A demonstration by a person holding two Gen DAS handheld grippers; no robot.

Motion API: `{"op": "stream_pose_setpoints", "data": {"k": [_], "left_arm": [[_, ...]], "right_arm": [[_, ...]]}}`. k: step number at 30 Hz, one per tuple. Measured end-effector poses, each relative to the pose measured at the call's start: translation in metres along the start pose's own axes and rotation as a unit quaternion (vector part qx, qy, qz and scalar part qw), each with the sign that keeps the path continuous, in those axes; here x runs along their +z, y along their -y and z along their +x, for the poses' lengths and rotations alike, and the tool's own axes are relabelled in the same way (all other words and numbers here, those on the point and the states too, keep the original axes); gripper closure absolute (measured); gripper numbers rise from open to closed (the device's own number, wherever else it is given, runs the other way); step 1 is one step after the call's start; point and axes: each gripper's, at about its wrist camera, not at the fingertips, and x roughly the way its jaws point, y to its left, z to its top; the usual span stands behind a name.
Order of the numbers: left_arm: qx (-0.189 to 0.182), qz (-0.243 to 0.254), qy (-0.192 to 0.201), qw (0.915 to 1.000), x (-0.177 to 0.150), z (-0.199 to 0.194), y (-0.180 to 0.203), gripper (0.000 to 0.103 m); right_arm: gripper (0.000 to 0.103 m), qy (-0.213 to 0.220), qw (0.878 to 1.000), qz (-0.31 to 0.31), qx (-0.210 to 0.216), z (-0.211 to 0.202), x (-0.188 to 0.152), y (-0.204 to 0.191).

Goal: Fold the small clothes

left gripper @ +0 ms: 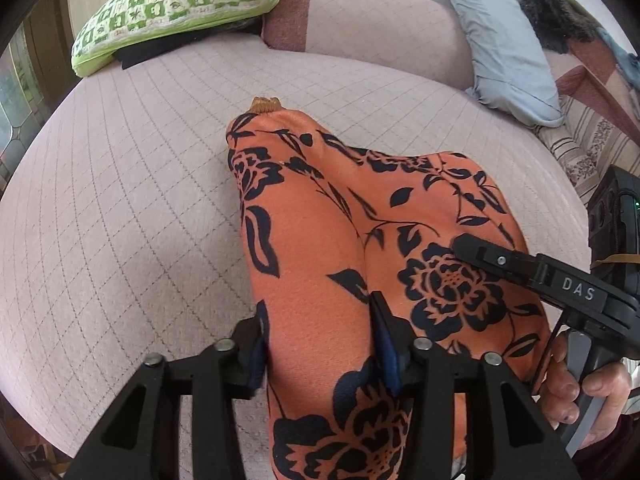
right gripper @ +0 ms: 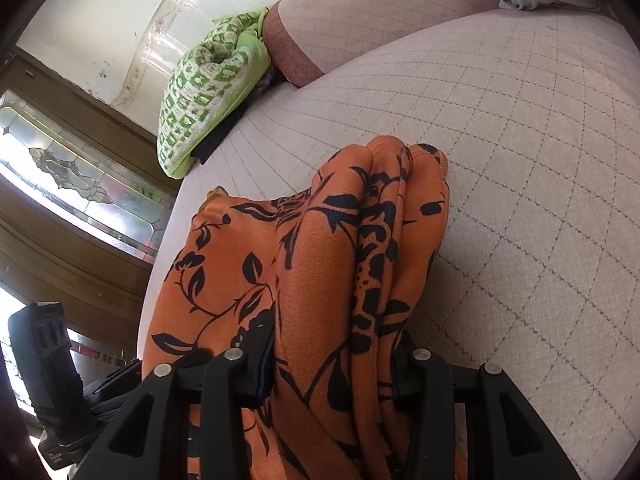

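An orange garment with a black flower print [left gripper: 320,240] lies bunched in thick folds on a pale quilted cushion [left gripper: 120,200]. My left gripper [left gripper: 320,344] points steeply down, and a thick fold fills the gap between its pads. A black finger [left gripper: 472,248] of the right gripper rests on the cloth further right, with a hand [left gripper: 580,392] around its handle. In the right wrist view my right gripper [right gripper: 336,368] is shut on several stacked folds of the same garment [right gripper: 312,260]. The garment's far end rests on the cushion [right gripper: 540,160].
A green checked pillow [left gripper: 176,8] lies at the cushion's far left corner, against a padded backrest [left gripper: 380,20]. A grey pillow [left gripper: 504,40] and a dark furry item [left gripper: 556,12] sit far right. A leaded glass panel [right gripper: 80,176] stands beyond the cushion's left edge.
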Motion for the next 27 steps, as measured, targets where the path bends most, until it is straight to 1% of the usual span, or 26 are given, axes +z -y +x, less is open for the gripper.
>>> {"op": "stream_pose_setpoints", "data": {"k": [2, 3, 4, 6, 8, 9, 12, 14, 16, 19, 23, 27], "left_arm": [[0.006, 0.001, -0.004, 1.0, -0.001, 0.003, -0.001, 0.048], [0.01, 0.003, -0.005, 0.9999, -0.001, 0.003, -0.001, 0.046], [0.017, 0.004, -0.004, 0.9998, -0.002, 0.004, -0.002, 0.041], [0.035, 0.012, 0.002, 0.9993, -0.003, 0.003, 0.0, 0.036], [0.062, 0.021, 0.008, 0.9978, -0.003, 0.003, 0.002, 0.023], [0.07, 0.023, 0.01, 0.9973, -0.003, 0.002, 0.002, 0.022], [0.086, 0.024, 0.014, 0.9959, -0.003, -0.003, 0.003, 0.022], [0.111, 0.026, 0.032, 0.993, -0.003, -0.014, 0.004, 0.022], [0.135, 0.033, 0.057, 0.9886, -0.005, -0.029, 0.007, 0.022], [0.163, 0.044, 0.099, 0.9807, -0.011, -0.058, 0.015, 0.022], [0.175, 0.052, 0.131, 0.9744, -0.019, -0.094, 0.025, 0.02], [0.172, 0.05, 0.157, 0.9712, -0.021, -0.129, 0.031, 0.019]], "right_arm": [[0.054, -0.005, 1.0, 0.001, -0.005, 0.004, 0.0, 0.002], [0.051, -0.009, 1.0, 0.005, -0.01, 0.005, 0.0, 0.004], [0.048, -0.012, 1.0, 0.008, -0.014, 0.007, 0.001, 0.005], [0.046, -0.018, 1.0, 0.014, -0.014, 0.01, 0.001, 0.008], [0.042, -0.025, 0.999, 0.024, -0.015, 0.01, 0.002, 0.012], [0.04, -0.027, 0.999, 0.03, -0.016, 0.009, 0.001, 0.013], [0.04, -0.023, 0.999, 0.032, -0.022, -0.002, -0.002, 0.012], [0.039, 0.0, 0.999, 0.007, -0.047, -0.018, -0.005, 0.003], [0.039, 0.04, 0.996, -0.024, -0.071, -0.039, -0.007, -0.011], [0.04, 0.099, 0.992, -0.048, -0.068, -0.075, -0.017, -0.024], [0.039, 0.15, 0.985, -0.059, -0.067, -0.117, -0.037, -0.035], [0.039, 0.18, 0.978, -0.071, -0.079, -0.151, -0.052, -0.049]]}}
